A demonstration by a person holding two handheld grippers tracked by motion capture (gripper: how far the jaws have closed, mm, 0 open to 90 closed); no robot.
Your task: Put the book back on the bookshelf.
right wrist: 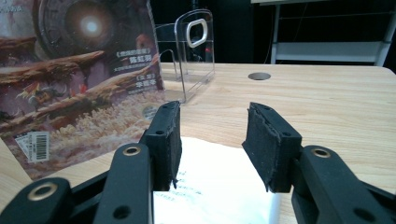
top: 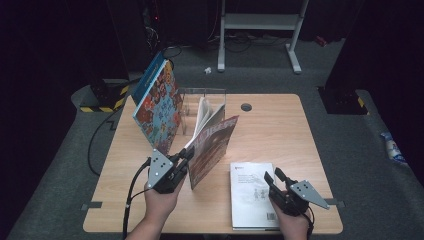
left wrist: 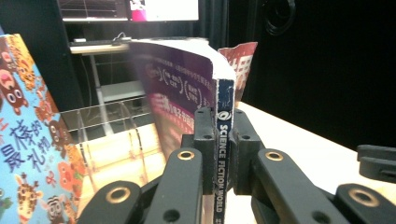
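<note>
Clear acrylic rack w/ magazine partly in, left gripper jaws pinching its spine, right gripper jaws spread.

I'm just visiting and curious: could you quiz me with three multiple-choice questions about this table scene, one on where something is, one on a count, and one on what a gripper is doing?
1. Where does the white booklet lie?
A. flat on the table, under the right gripper
B. upright in the clear rack
C. on the floor

2. How many books or magazines show in the high view?
A. one
B. three
C. five

3. What is the left gripper doing?
A. hanging open above the table
B. clamping the spine of the magazine
C. holding the clear rack

Answers:
1. A, the high view shows it lying flat at the table's near edge with the right gripper above it.
2. B, the colourful picture book, the magazine and the white booklet.
3. B, the left gripper view shows both jaws pressed on the spine.
</note>
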